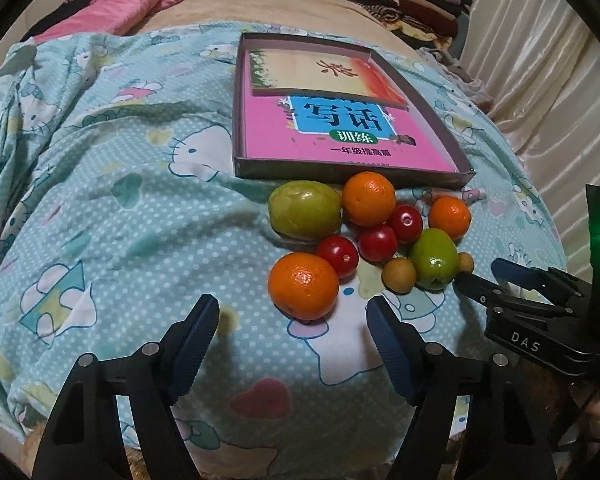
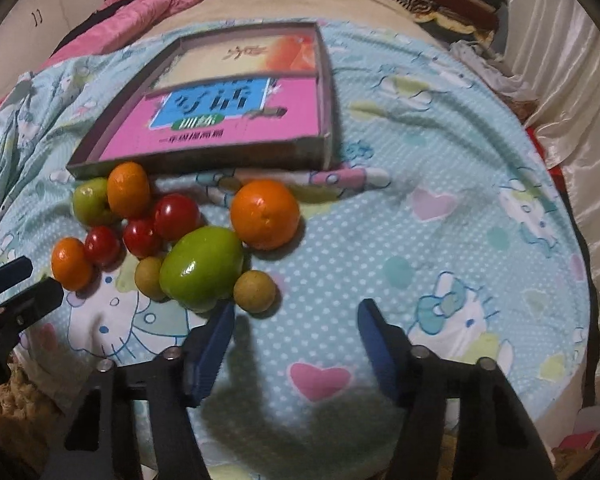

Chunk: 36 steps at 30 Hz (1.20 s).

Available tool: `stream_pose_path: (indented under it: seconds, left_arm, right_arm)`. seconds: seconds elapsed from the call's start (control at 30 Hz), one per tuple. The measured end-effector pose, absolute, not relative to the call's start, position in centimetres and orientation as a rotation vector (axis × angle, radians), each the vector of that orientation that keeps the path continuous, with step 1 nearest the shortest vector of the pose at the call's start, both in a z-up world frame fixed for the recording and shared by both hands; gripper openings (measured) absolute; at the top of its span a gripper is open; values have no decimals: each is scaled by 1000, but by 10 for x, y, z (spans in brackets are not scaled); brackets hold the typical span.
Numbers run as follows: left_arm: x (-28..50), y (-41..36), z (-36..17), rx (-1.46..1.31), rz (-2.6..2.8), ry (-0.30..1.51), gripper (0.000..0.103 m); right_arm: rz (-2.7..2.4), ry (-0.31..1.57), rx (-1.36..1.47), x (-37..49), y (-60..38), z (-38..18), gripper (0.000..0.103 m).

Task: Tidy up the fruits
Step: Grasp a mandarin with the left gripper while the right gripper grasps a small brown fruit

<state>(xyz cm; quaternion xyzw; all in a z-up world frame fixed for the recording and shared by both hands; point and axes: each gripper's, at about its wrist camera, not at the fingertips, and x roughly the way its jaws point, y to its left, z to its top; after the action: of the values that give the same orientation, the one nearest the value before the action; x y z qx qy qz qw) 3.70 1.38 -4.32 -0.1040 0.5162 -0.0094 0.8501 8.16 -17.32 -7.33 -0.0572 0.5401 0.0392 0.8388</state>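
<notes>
Fruit heap: round orange mandarins, glossy red cherry tomatoes, smooth green jujube-like fruits and small tan longans, bunched touching one another on the bed just in front of the box, probably for easy reach by either hand.
Nearest mandarin [image 1: 303, 286]: front edge of the heap, just ahead of the left gripper [image 1: 293, 354]; likely first pick on that side.
Large green fruit [image 2: 201, 267]: flanked by two tan longans, the right one [image 2: 255, 291] just ahead of the right gripper [image 2: 296, 350].
Left fingers [image 1: 198, 336]: spread, nothing between, aimed down at the mandarin.
Right fingers [image 2: 216, 344]: parted, empty, left one close to the green fruit.
Shallow grey cardboard box [image 1: 352, 173]: open-topped, pink workbook cover lining the floor, no fruit inside; presumably the destination.
Bed cover [image 1: 120, 240]: light blue, dotted, cartoon-cat print; soft, so fruit settles in the dip.
</notes>
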Motion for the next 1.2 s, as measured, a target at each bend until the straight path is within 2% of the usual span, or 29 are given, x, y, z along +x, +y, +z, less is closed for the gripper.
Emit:
stream_pose_path:
  seconds: [0.13,0.5,0.6,0.73,1.2]
  left_arm:
    - [42,14,-47,-221,-38,1104,64]
    - [52,9,-53,-200,-56,1120,64]
    - [57,6,-55,-186,-64,1126,46]
    - [62,4,-59,-159,-65,1129,43]
    - [55,23,-42,-236,-55,1085,41]
  right_arm:
    - [112,1140,-132,85,-169,-76,49]
    - [175,1129,-105,105,-170,-83,32]
    - [201,1127,-69,108,-174,-84,28]
    - [221,1130,-34,109,-177,-84,24]
    - [276,1058,65,93,-188,-59,24]
